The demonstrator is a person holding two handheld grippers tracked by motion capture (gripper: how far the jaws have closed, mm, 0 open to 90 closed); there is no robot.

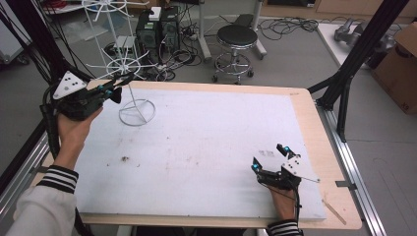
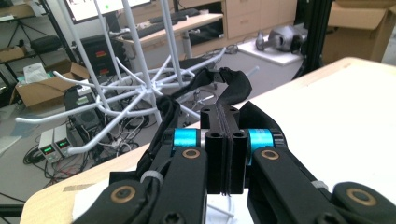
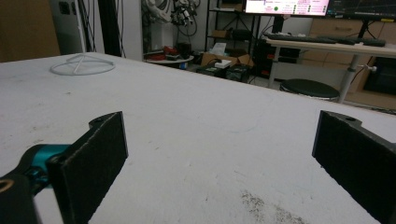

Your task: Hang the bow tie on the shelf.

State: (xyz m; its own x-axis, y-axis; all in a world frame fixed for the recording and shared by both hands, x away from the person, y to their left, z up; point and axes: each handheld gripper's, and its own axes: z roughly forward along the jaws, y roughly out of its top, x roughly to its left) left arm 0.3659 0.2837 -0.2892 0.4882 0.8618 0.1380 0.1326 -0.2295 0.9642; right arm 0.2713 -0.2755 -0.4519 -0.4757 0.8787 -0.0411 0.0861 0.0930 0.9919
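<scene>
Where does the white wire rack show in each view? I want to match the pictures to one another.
High view: white wire rack stands at the table's far left corner, ring base on the white mat, beside the left gripper.
Left gripper view: its arms spread just beyond the shut jaws, upper left.
Right gripper view: its ring base lies far off, upper left.
Shared landmark: the ring base.

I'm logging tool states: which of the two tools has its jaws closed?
The left tool, held up beside the white wire rack: its jaws are pressed together on a black strap. The right tool, low over the table, has its jaws wide apart.
</scene>
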